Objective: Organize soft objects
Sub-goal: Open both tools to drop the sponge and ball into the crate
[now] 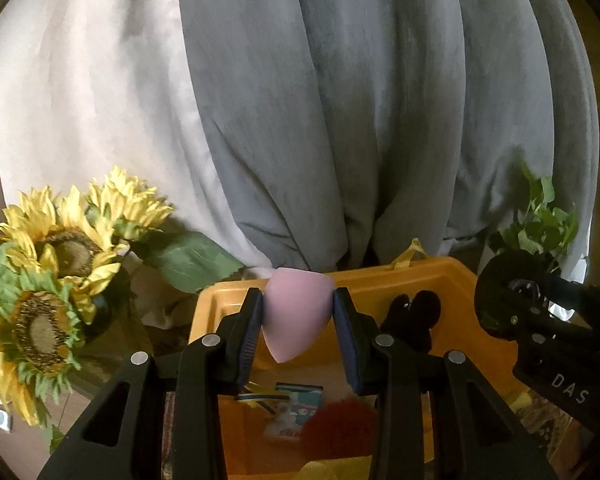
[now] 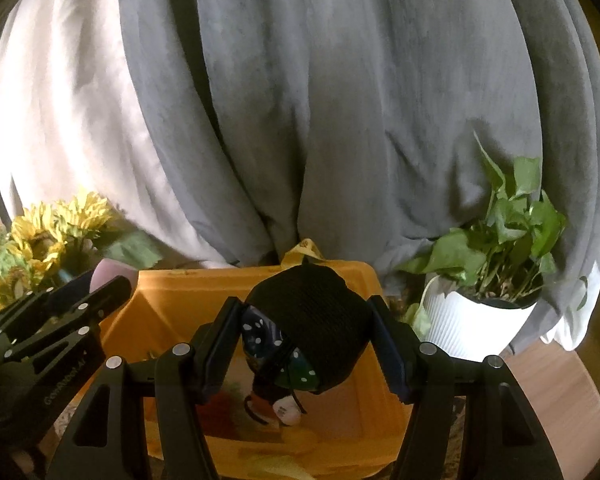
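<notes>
My left gripper (image 1: 298, 324) is shut on a pink egg-shaped sponge (image 1: 296, 312) and holds it above the near-left part of an orange bin (image 1: 452, 276). My right gripper (image 2: 304, 340) is shut on a black soft bundle with a dotted blue-green part (image 2: 316, 332) and holds it above the same orange bin (image 2: 172, 300). Each gripper shows in the other's view: the right one (image 1: 540, 328) at the right, the left one (image 2: 60, 320) at the left. A red fluffy thing (image 1: 340, 420) and a printed packet (image 1: 296, 404) lie in the bin.
Artificial sunflowers (image 1: 52, 264) stand left of the bin. A potted green plant in a white ribbed pot (image 2: 476, 320) stands to its right. Grey and white curtains (image 1: 340, 100) hang behind. A wooden surface (image 2: 560, 392) shows at the right.
</notes>
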### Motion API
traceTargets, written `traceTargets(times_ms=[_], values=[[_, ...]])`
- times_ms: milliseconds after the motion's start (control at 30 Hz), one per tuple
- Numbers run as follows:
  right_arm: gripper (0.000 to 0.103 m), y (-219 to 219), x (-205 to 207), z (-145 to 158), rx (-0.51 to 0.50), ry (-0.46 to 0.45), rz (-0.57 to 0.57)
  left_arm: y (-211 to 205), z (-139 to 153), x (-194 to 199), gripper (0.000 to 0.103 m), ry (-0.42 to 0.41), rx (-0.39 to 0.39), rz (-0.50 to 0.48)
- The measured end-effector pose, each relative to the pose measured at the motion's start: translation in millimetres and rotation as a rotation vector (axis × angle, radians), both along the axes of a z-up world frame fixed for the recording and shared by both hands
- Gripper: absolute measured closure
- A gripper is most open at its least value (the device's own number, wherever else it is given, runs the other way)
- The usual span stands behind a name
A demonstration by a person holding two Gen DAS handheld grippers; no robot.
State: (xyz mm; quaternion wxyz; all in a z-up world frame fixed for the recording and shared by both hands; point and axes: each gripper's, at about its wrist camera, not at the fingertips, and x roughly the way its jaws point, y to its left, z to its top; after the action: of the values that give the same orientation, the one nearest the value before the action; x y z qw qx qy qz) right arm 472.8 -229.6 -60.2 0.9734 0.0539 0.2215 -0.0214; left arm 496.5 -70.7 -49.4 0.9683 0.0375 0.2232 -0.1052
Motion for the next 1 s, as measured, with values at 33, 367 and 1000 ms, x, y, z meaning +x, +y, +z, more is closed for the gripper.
traceTargets(times_ms=[33,367,1000], values=[[0.039,0,1,-1,0.0,0.003,-0.002,0,-1,1,0.067,0.004,0.001,-0.001],[0.026,-4,12,-9,0.009,0.037,-0.02,-5,-17,18,0.058,0.091,-0.011,-0.028],[0.026,-15,-37,13,0.001,-0.041,-0.073,-5,11,-42,0.042,-0.014,0.018,-0.029]])
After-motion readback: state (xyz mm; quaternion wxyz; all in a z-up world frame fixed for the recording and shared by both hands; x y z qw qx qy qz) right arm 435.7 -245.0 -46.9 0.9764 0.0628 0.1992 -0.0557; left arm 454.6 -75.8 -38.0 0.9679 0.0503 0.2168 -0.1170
